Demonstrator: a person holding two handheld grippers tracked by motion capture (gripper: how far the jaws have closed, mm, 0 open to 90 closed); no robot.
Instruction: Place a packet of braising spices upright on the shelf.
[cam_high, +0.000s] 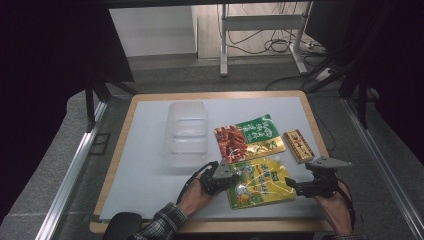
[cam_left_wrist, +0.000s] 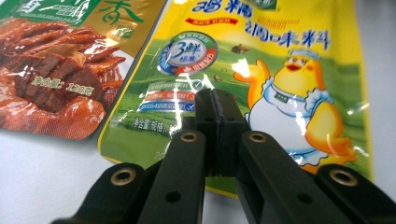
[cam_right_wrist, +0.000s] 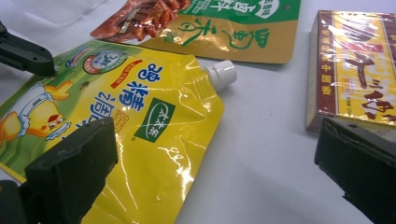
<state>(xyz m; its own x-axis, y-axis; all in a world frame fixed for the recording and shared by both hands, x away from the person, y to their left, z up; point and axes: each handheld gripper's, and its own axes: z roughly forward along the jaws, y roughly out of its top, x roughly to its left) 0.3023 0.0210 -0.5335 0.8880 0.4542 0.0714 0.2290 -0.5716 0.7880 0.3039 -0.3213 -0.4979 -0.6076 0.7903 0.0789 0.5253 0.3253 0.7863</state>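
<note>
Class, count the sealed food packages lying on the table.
3: yellow pouch between the grippers, red-green pouch behind it, small box to their right.

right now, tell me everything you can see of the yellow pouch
The yellow pouch is a glossy, crinkled plastic spout bag lying flat on the white table, near its front edge. It carries a cartoon chick in an apron, blue Chinese lettering, a round blue badge and a green field scene. Its white screw cap sits at one corner, pointing toward the green and red snack bag. The left gripper is shut on its edge; the right gripper is open just beside it.
</note>
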